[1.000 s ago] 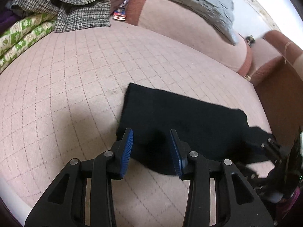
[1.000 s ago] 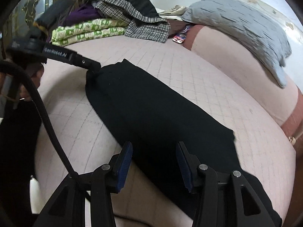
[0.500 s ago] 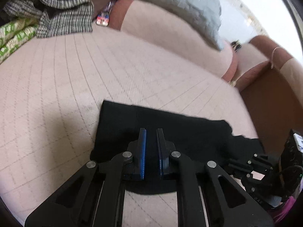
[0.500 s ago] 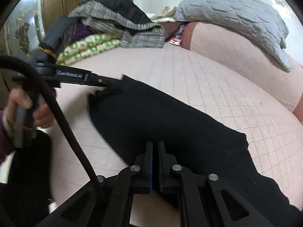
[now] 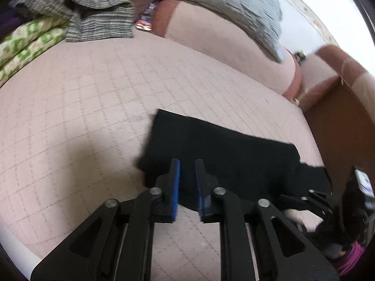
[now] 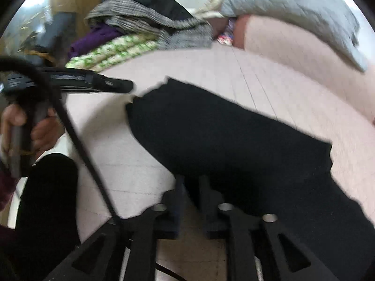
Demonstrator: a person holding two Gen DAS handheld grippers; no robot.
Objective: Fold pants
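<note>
Pink quilted bed cover [image 5: 93,107], grey pillow [image 5: 225,7] on bolster, checked coat [image 5: 89,21] over green-patterned folded blanket [image 5: 25,39].

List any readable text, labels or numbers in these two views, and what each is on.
Nothing can be read in either view.
Printed strip on the side of the left gripper: motion-blurred, unreadable.
White label on the body of the right gripper: blurred, unreadable.
Colourful packet beside the clothes pile: print too small and blurred to read.
</note>
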